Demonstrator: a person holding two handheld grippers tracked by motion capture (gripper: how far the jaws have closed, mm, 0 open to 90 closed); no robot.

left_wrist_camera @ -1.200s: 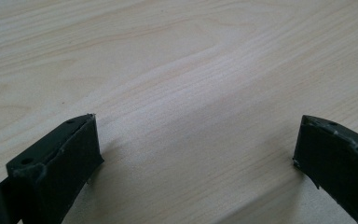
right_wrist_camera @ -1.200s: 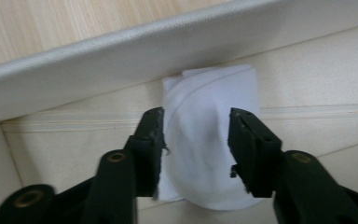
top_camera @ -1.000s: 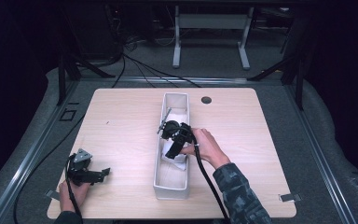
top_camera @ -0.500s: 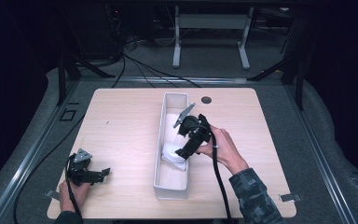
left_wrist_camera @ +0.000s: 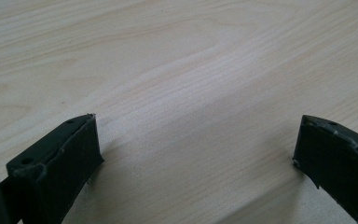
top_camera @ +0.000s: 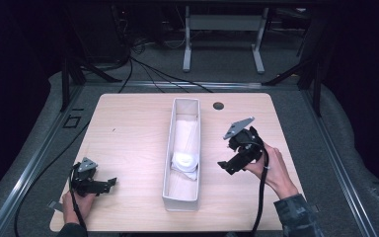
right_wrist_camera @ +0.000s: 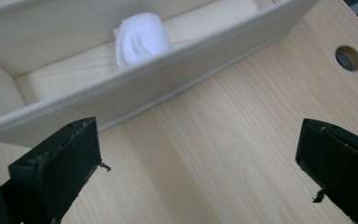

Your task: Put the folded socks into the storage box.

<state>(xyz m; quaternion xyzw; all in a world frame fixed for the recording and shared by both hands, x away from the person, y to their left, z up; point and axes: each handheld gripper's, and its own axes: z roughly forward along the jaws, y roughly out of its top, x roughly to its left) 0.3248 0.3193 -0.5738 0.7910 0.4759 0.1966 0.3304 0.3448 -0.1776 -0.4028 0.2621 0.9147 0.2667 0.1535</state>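
**Sock roll in the box, both grippers standing empty**

We're looking down on the table (top_camera: 128,128) and the white sock roll (top_camera: 185,159) sits inside the long white box (top_camera: 166,163), a little toward the near end, with a flat strip of white fabric (top_camera: 186,131) running up the box floor toward twelve o'clock. From the right gripper view we see the same roll (right_wrist_camera: 142,37) tucked behind the box wall (right_wrist_camera: 168,79), upright and not touching our jaws.

Our right gripper (top_camera: 223,166) hovers at three o'clock of the box, clear of its wall, jaws spread wide with nothing between them; they have just been opening, and only bare wood shows in the gap. Our left gripper (top_camera: 112,181) rests down at seven o'clock near the table's near edge, well apart from the box, jaws also apart and empty over plain tabletop (left_wrist_camera: 191,93).

So what could still go sour, in our judgement? The roll looks loosely bundled, so it may slacken and unfurl on its own if nothing pins it. The right gripper's cable (top_camera: 261,197) trails close by the hand; a careless swing back toward nine o'clock could clip the box wall and skid the light box across the smooth wood. And the cable hole (top_camera: 218,105) at one o'clock is a snag for anything dragged that way.
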